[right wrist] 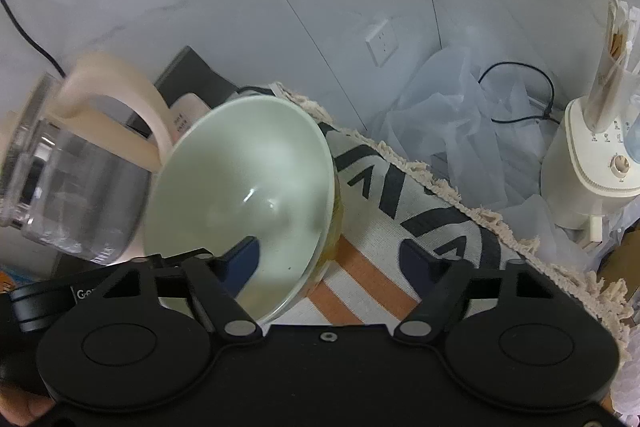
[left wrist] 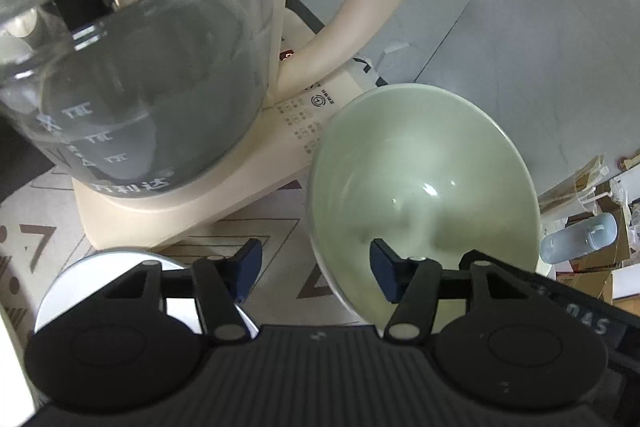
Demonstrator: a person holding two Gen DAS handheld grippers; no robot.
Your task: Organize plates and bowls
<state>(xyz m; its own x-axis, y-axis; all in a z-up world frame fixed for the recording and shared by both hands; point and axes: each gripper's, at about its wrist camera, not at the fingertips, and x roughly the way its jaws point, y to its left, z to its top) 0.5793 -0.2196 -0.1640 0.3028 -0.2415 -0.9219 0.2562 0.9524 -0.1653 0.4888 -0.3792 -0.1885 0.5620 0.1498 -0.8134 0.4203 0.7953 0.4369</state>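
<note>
A pale green bowl (left wrist: 424, 183) stands tilted on the patterned cloth, and it also shows in the right wrist view (right wrist: 244, 183). My left gripper (left wrist: 316, 269) is open, its jaws on either side of the bowl's near rim, one finger inside. My right gripper (right wrist: 330, 259) is open, also straddling the rim, its left finger inside the bowl. A white plate (left wrist: 76, 283) lies under the left gripper's left finger. I cannot tell if either gripper touches the bowl.
A glass kettle (left wrist: 132, 67) with a cream handle sits on its base (left wrist: 200, 199) right beside the bowl, and shows in the right wrist view (right wrist: 68, 187). A cream appliance (right wrist: 588, 183) and crumpled plastic (right wrist: 460, 119) lie to the right. The fringed cloth edge (right wrist: 452, 191) runs diagonally.
</note>
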